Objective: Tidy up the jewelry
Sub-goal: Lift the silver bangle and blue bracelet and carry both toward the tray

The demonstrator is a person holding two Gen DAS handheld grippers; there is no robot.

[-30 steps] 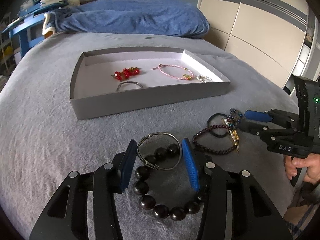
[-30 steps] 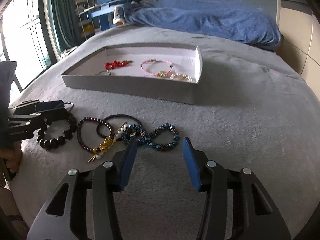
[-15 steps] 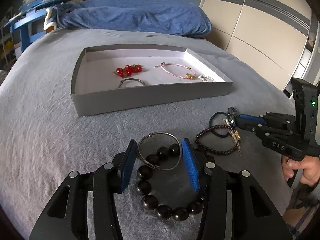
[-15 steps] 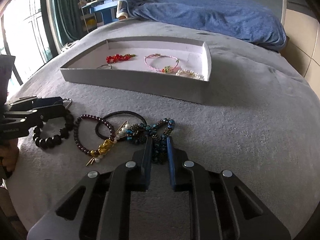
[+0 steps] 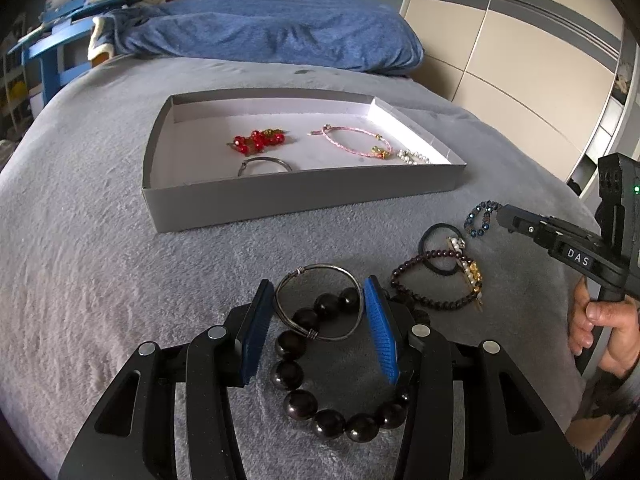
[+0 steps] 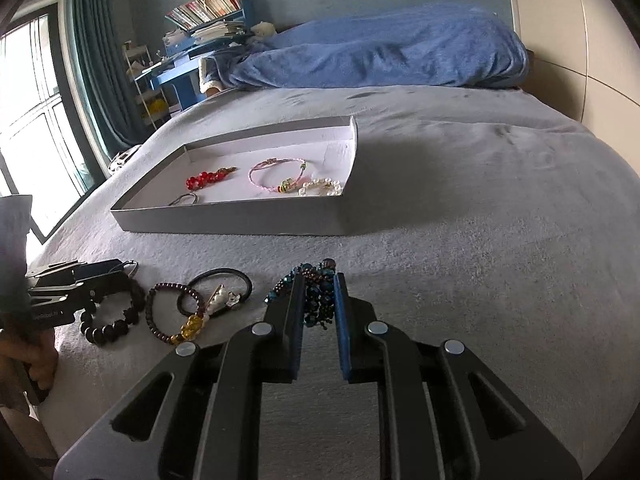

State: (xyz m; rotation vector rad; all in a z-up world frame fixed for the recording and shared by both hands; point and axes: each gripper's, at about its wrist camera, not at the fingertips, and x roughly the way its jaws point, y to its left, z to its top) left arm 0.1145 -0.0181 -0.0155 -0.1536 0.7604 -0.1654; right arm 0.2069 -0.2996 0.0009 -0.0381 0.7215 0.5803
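A grey tray (image 5: 280, 196) on the bed holds a red bead bracelet (image 5: 258, 141), a pink cord bracelet (image 5: 352, 141), a pearl piece (image 5: 414, 157) and a metal ring (image 5: 264, 166). My left gripper (image 5: 319, 294) is open around a silver bangle (image 5: 318, 306) lying over a black bead bracelet (image 5: 320, 412). My right gripper (image 6: 318, 282) is shut on a blue bead bracelet (image 6: 316, 292) and holds it off the bed; it shows in the left wrist view (image 5: 480, 220). A dark red bead bracelet (image 5: 432, 280) and a black hair tie (image 5: 440, 248) lie between the grippers.
A blue blanket (image 5: 272, 28) lies at the far end of the grey bed (image 5: 80, 260). A wardrobe (image 5: 520, 52) stands to the right. A window and blue shelves (image 6: 188, 60) are on the left. The tray also shows in the right wrist view (image 6: 240, 222).
My right gripper shut on the blue bead bracelet and lifted it off the bed toward the tray. My left gripper stayed open around the bangle.
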